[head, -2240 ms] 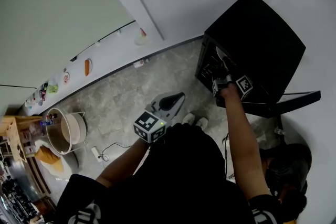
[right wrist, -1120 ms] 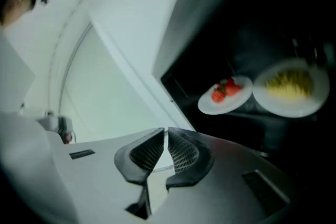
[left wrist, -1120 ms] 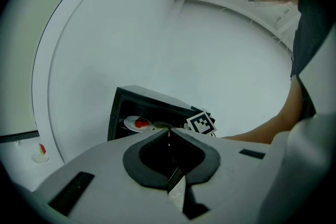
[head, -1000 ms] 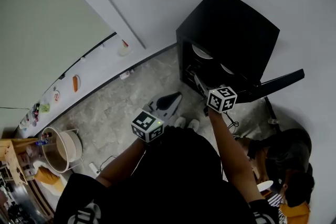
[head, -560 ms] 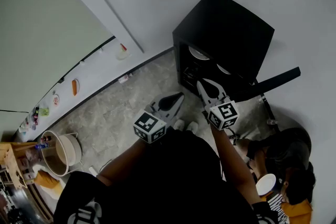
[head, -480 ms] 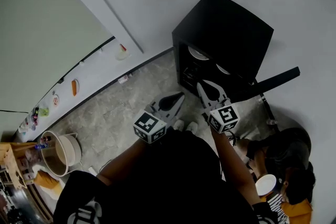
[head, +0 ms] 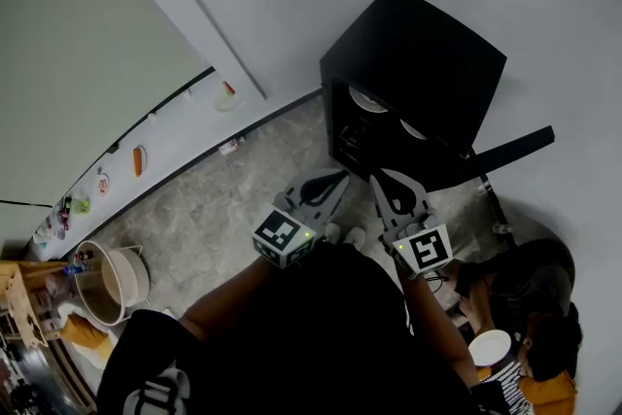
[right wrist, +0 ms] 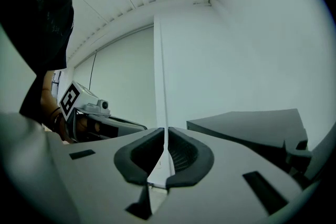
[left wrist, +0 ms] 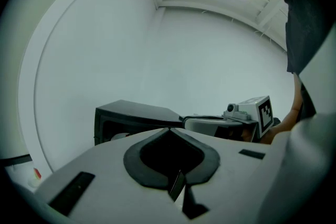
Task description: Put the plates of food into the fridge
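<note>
In front of the open fridge, left tongs and right tongs both together, empty

Left gripper, jaws together; fridge beyond

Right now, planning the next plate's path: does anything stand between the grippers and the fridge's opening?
Nothing visible does. The fridge has its door swung aside, and only bare floor lies between it and the left gripper and right gripper.
</note>
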Motion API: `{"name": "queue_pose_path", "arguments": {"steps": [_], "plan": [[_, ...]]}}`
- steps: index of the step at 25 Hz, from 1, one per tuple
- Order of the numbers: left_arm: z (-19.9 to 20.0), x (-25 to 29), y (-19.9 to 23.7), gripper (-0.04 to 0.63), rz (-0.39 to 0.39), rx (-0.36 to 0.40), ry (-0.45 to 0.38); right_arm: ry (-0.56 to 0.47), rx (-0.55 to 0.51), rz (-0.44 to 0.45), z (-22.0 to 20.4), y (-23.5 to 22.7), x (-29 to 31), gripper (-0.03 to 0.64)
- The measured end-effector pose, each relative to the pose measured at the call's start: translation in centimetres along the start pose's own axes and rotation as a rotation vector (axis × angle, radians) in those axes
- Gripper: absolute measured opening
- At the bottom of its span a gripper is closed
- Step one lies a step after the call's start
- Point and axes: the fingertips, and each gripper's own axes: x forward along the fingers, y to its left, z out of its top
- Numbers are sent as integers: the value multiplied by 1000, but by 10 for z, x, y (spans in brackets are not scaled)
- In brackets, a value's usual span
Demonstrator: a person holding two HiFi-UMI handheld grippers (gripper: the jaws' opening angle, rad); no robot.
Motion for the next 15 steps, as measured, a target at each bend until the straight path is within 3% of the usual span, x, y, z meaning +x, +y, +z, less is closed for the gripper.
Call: {"name": "queue_pose_path", "arguments": {"steps": [15], "plan": [[3,16,-2,23,-42,58,-10,-23,-50,-83,22,-14,-28,28]]}}
